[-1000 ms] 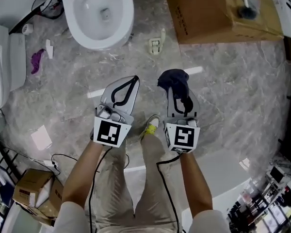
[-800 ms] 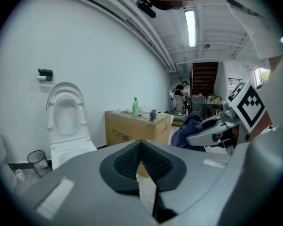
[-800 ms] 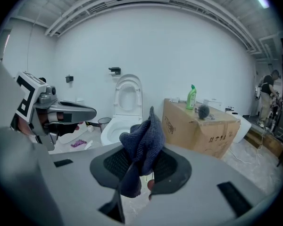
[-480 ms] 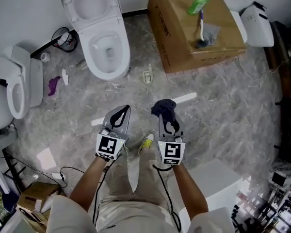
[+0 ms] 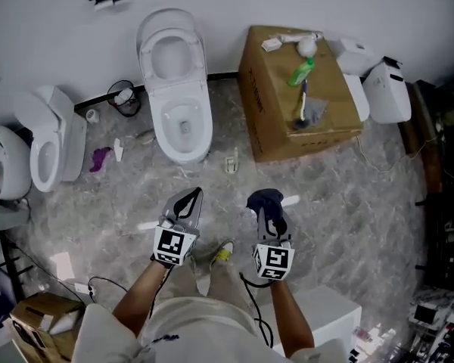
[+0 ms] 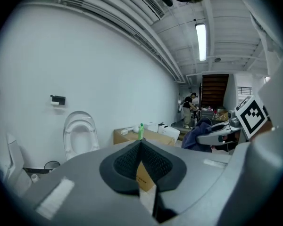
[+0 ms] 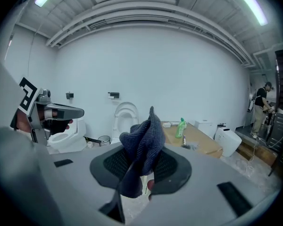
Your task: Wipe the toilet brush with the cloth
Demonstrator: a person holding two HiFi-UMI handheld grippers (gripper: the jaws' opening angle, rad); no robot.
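The toilet brush [image 5: 303,106], white handle and dark head, lies on top of a cardboard box [image 5: 272,119] beside a green bottle [image 5: 301,72]. It shows small in the right gripper view too, as the brush [image 7: 184,143] beyond the jaws. My right gripper [image 5: 271,212] is shut on a dark blue cloth [image 5: 262,197], which bunches up over the pads as the cloth [image 7: 144,142]. My left gripper [image 5: 192,195] is beside it, shut with nothing in it, its pads meeting [image 6: 140,147]. Both grippers are held over the floor, well short of the box.
A white toilet [image 5: 183,97] with its lid up stands left of the box, and another toilet [image 5: 51,138] sits farther left. White units [image 5: 384,89] are right of the box. A small bin [image 5: 123,95] and litter lie on the marble floor. A person [image 7: 261,108] stands far off.
The head view has pulled back and taken in more of the room: the whole box with the brush now shows. Both grippers stay side by side, the cloth still held in the right one.
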